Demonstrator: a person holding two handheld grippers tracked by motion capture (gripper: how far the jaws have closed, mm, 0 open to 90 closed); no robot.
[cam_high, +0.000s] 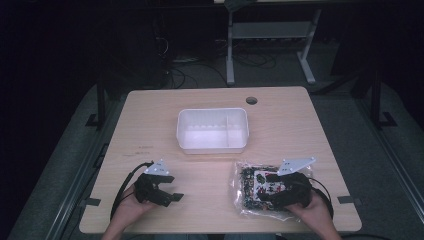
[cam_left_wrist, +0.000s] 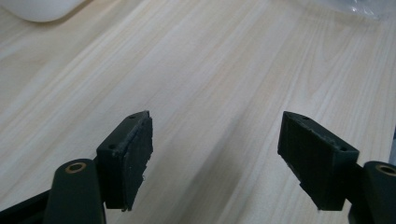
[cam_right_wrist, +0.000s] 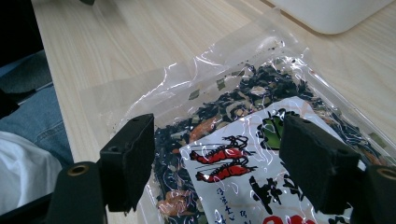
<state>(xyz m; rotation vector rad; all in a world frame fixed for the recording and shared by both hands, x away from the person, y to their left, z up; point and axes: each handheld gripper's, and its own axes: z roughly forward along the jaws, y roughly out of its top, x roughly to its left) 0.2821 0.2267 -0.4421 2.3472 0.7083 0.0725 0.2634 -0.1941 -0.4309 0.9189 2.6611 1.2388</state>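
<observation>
Hovering at the near edge of the wooden table (cam_high: 150, 130), the right gripper (cam_right_wrist: 219, 154) hangs just above a clear packet of dried seafood (cam_right_wrist: 233, 140), jaws spread wide with nothing between them yet. The packet lies directly under it, its long axis seemingly running away toward the white tub (cam_high: 212, 129) beyond. The left gripper (cam_left_wrist: 215, 154), also spread and empty, waits over bare wood, well apart from the packet, so the right hand is nearer.
</observation>
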